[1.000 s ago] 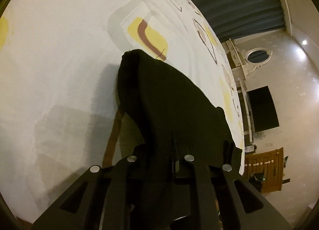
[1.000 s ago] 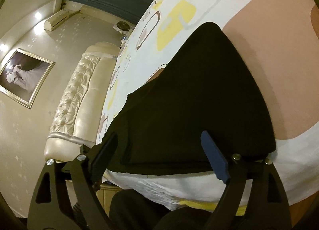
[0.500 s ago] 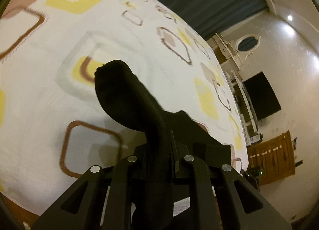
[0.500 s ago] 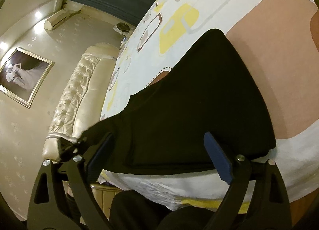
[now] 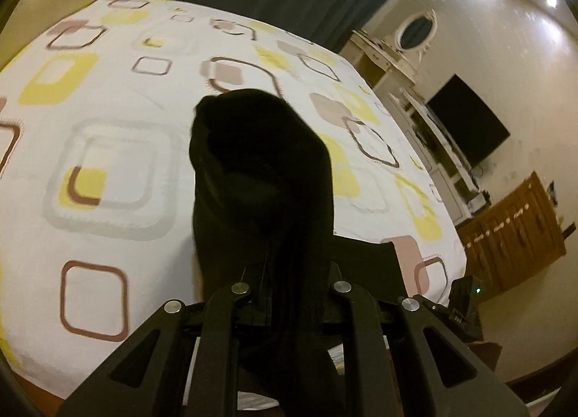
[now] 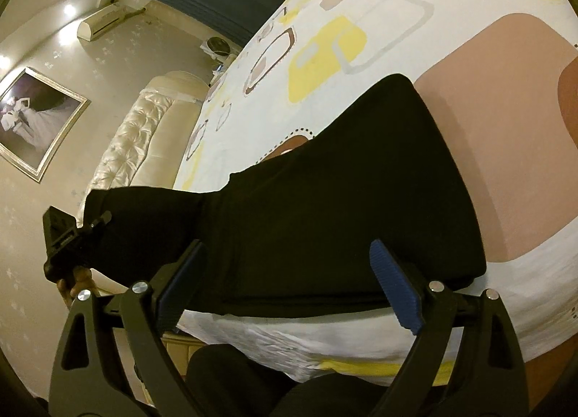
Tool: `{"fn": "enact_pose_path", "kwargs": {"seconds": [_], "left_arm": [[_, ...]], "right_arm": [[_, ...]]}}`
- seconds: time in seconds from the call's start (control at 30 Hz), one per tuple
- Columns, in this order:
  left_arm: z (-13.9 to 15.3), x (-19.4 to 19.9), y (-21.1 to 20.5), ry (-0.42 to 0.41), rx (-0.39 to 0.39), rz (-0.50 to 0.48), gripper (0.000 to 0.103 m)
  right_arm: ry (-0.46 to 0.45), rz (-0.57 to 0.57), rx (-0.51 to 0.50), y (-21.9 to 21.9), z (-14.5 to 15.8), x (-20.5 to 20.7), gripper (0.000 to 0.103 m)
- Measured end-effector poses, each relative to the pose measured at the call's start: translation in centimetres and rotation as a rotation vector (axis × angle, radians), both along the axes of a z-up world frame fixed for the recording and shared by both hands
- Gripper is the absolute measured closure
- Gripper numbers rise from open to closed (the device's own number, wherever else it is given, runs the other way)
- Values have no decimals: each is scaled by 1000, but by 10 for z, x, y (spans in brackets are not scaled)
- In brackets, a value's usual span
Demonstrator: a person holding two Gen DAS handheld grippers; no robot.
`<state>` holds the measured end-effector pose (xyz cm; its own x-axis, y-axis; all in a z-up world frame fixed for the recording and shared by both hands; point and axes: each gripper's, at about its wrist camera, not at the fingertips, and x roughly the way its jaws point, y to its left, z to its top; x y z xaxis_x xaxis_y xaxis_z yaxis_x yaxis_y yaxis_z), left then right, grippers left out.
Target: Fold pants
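The left gripper was clamped tight on a raised end of the black pants; only the right wrist view showed the rest lying on the bed. The right gripper's fingers stood wide apart, empty. No legible writing.

Black right tool with silver screws and ribbed blue pads

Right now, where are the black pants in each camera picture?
Left wrist view: black pants bunched at centre, lifted by the shut left hand-held gripper.
Right wrist view: pants spread across the middle, beyond the open right hand-held gripper.
Shared landmark: patterned bedsheet.
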<state>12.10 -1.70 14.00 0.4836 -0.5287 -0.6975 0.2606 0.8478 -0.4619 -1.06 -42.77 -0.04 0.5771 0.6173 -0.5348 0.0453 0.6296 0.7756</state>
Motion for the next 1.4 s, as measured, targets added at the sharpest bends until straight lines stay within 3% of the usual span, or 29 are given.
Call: {"fn": "enact_pose_path", "kwargs": {"seconds": [0.37,0.7,0.9,1.4], "left_arm": [[-13,-11,-109,-81,220,-69,90],[-54,-25,-181,-111,380,-112,90],[-81,-29,-209,-111,454,-137,90],[-122,-31,-243,-88,546,-135,90]], "right_arm": [[-29,-53,35,-17,8,-1,12],[-32,-107,80,-34,6,-3,12],[-32,-130,99,-41,4,-4,12],[-15,-168,146,-53,-5,-5,11]]}}
